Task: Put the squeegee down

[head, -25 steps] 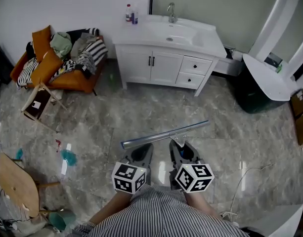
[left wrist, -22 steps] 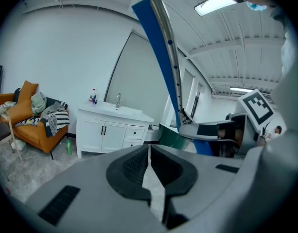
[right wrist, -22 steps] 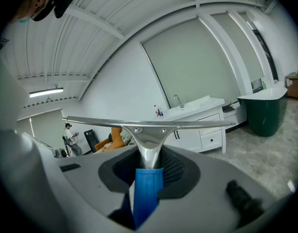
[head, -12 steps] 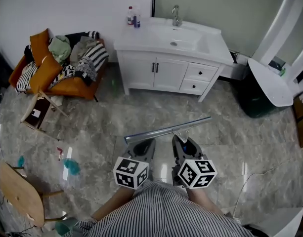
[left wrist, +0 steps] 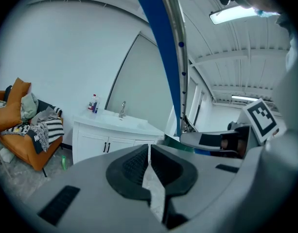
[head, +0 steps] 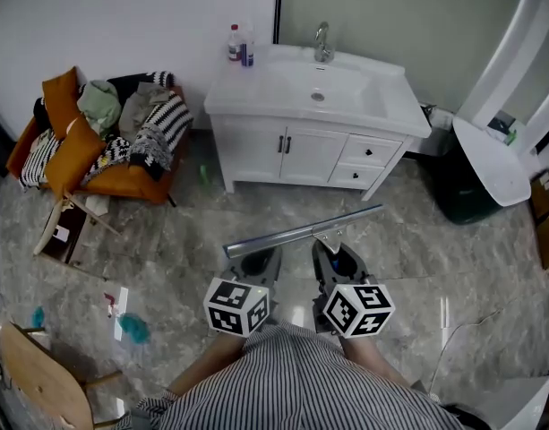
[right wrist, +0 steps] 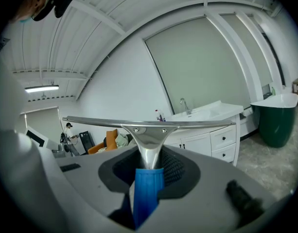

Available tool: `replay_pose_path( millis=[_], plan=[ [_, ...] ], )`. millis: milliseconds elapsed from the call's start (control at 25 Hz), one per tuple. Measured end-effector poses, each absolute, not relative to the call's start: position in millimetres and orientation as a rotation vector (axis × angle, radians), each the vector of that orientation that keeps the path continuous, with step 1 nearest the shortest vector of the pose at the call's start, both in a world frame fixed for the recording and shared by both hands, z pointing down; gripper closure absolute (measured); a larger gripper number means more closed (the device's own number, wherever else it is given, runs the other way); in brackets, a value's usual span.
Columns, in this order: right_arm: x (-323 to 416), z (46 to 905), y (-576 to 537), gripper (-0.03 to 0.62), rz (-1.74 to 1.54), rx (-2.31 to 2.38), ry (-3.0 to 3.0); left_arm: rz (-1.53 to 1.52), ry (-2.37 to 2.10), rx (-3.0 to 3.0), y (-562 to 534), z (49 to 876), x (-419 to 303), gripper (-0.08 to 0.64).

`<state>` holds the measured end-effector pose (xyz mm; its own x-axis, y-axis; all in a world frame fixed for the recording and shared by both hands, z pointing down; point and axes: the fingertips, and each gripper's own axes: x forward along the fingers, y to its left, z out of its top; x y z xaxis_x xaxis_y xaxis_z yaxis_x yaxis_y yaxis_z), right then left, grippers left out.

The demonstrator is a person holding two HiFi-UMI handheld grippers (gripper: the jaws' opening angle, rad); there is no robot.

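**A:** Where's the squeegee (head: 301, 231) at?

**B:** Up off the floor (head: 167, 240), out in front of the person. The right hand-held gripper (head: 335, 260) is clamped on its blue handle, with the metal blade crosswise and facing the white vanity (head: 301, 146).

**A:** And the left hand-held gripper (head: 256, 262)?

**B:** Jaws pressed together with nothing between them, I think. It's just beside the right one.

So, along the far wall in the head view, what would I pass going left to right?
Orange sofa piled with clothes → white sink cabinet → dark green tub.
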<state>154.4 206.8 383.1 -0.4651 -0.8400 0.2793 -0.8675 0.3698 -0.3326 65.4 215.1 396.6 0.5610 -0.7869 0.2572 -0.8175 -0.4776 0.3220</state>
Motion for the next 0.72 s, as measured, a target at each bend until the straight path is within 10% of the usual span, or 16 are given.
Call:
replay_pose_path(
  millis=[720],
  plan=[
    [101.7, 400.4, 90.8, 0.495, 0.715, 1.611, -2.498, 0.114, -1.227, 2.402, 99.3, 413.7, 15.9, 0.535]
  ],
)
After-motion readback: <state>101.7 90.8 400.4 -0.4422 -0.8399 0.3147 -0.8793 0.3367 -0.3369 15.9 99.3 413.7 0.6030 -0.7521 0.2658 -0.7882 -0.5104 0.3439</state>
